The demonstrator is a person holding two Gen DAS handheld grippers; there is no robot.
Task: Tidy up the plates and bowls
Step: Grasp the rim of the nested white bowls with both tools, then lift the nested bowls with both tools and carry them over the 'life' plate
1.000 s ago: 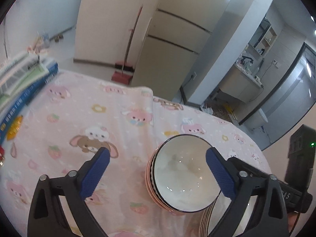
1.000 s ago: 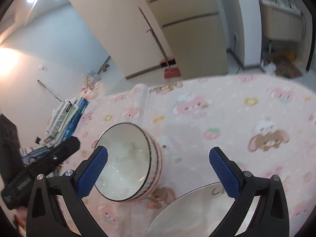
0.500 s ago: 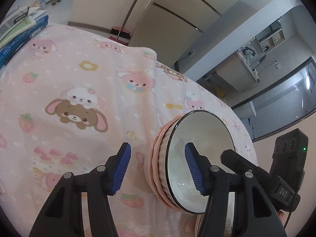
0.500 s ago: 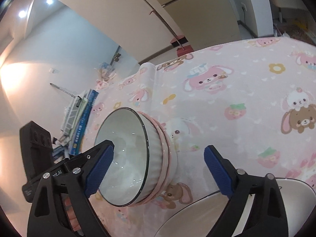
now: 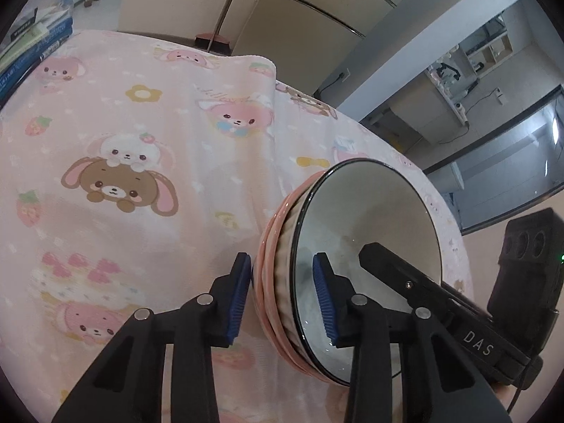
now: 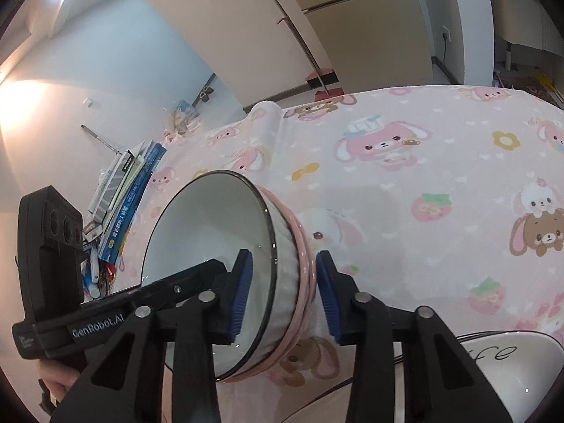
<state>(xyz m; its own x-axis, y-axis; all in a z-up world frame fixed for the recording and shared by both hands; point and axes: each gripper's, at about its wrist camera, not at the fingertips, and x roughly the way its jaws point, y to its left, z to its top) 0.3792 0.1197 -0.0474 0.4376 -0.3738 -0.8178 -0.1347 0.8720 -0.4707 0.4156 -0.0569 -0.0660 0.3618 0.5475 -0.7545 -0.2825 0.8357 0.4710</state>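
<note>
Between my left gripper's (image 5: 282, 292) jaws sits the wall of the stacked bowls (image 5: 366, 232), so nothing else passes there. Just right of those jaws the right gripper's (image 6: 283, 290) black finger crosses the bowl mouth and blocks that side. Left of and beyond them I see open pink cloth (image 5: 141, 162), with a raised fold (image 5: 257, 81) farther ahead. Right of my right jaws the cloth lies free; below them a white plate (image 6: 493, 359) crowds the near edge. Books (image 6: 134, 187) stand far left.
</note>
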